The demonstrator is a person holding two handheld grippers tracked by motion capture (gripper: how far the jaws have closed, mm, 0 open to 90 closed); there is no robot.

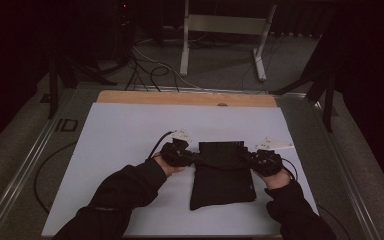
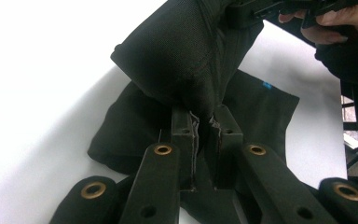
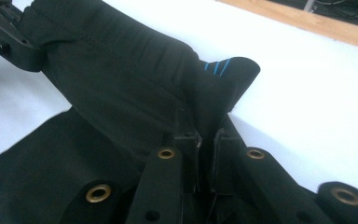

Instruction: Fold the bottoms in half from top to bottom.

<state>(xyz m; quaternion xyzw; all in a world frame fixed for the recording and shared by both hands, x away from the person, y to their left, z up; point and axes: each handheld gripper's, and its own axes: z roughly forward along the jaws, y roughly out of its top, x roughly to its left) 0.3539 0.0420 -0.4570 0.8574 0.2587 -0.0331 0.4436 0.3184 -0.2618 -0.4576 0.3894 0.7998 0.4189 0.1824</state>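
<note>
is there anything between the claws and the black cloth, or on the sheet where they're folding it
Nothing visible. The left claw and right claw are each shut directly on the black cloth, and the white sheet around it lies bare.

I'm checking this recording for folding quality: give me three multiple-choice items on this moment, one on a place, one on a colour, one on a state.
1. Where does the black garment lie?
A. on the white sheet covering the table
B. on the bare wooden strip at the far edge
C. on the floor

2. What colour are the small stripes on the cloth near the right gripper?
A. red
B. blue
C. yellow

3. How do the jaws of the left gripper stand?
A. wide open above the cloth
B. closed on empty air
C. closed on a fold of the cloth

Answers: 1 A, the high view shows it on the white sheet; 2 B, the right gripper view shows blue lines; 3 C, the left gripper view shows fabric pinched between the jaws.
</note>
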